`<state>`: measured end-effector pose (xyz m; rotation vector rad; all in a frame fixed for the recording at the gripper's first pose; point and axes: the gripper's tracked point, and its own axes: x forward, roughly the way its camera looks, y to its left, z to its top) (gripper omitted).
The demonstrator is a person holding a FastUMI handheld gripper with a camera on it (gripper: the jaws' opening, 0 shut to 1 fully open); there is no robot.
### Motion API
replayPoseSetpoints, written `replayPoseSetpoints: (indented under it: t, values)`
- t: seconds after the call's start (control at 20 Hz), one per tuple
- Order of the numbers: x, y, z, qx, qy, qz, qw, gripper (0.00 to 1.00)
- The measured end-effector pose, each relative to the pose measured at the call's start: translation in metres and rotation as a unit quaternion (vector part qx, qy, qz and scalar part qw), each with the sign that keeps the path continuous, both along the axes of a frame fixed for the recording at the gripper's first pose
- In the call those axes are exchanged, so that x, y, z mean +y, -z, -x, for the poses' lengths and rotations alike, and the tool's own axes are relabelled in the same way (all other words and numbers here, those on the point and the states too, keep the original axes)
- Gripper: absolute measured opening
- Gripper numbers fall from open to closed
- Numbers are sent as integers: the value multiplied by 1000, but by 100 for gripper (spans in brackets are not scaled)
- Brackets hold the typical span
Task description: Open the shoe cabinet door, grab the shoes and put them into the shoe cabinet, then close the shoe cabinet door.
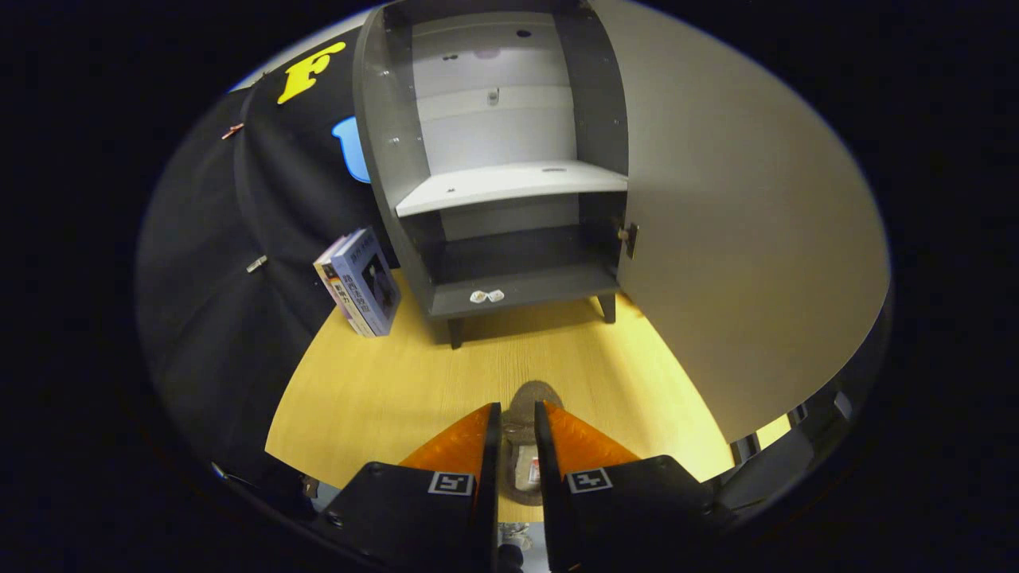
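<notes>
The gripper (517, 422) has its fingers drawn close on a shoe (529, 398), which they mostly hide; they seem to pinch it. Beyond stands the shoe cabinet (509, 179), its door (740, 239) swung wide to the right, on the wooden table (382, 382). Books (360, 282) lean beside it.

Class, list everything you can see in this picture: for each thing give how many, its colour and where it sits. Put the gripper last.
Shoe cabinet: one, dark grey with a white shelf, on the floor beyond the fingers.
Cabinet door: one, pale grey, swung open at the cabinet's right.
Books: about two, bluish covers, leaning beside the cabinet's left.
Shoe: one, brownish, between the fingers; both fingers appear to press on it.
Floor: one, yellow wood.
Gripper: one, fingers closed around the shoe.
</notes>
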<state>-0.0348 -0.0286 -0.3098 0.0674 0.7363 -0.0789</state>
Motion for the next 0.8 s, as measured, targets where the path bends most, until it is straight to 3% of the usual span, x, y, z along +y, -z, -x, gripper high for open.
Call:
replayPoseSetpoints:
  t: [0.5, 0.8]
  values:
    - [2, 115, 15, 104, 22, -3, 994, 28]
    - [12, 157, 15, 130, 12, -6, 991, 28]
